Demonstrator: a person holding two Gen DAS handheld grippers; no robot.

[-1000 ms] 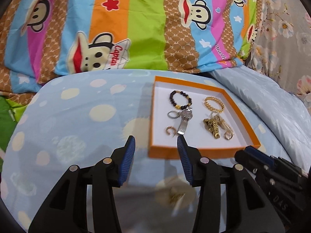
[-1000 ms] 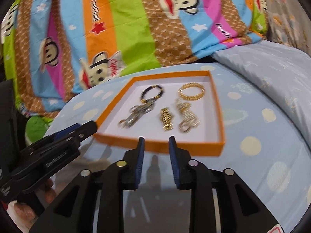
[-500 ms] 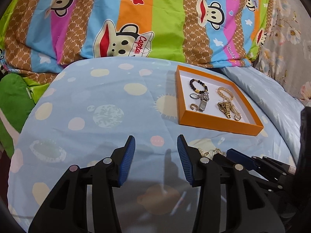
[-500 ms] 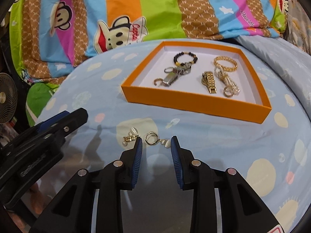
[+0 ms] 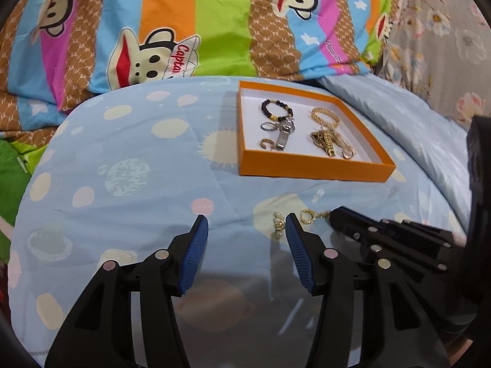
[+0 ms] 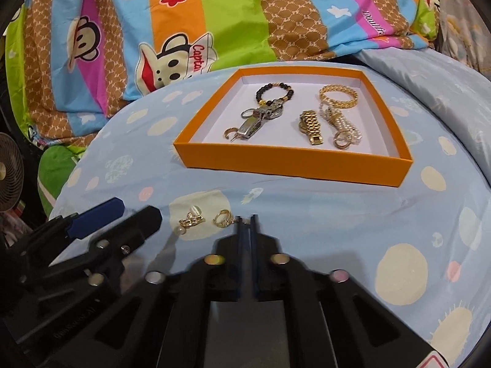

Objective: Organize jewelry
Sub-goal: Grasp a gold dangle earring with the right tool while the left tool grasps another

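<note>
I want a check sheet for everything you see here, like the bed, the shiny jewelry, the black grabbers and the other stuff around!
Surface: light blue spotted bedsheet, slightly rumpled.
Job's things: orange shallow cardboard box holding a dark beaded bracelet, silver keychain, gold chain bracelet, gold watch and pearl strand. Two small gold earrings lie outside it on the sheet: a pearl earring and a hoop earring.
Clutter: nothing seen.
Grippers: right hand-held gripper shut on the hoop earring's dangling end; left hand-held gripper opening, nothing between its pads.
Cables: nothing seen.
Surroundings: striped cartoon-monkey blanket, floral fabric, small fan.
</note>
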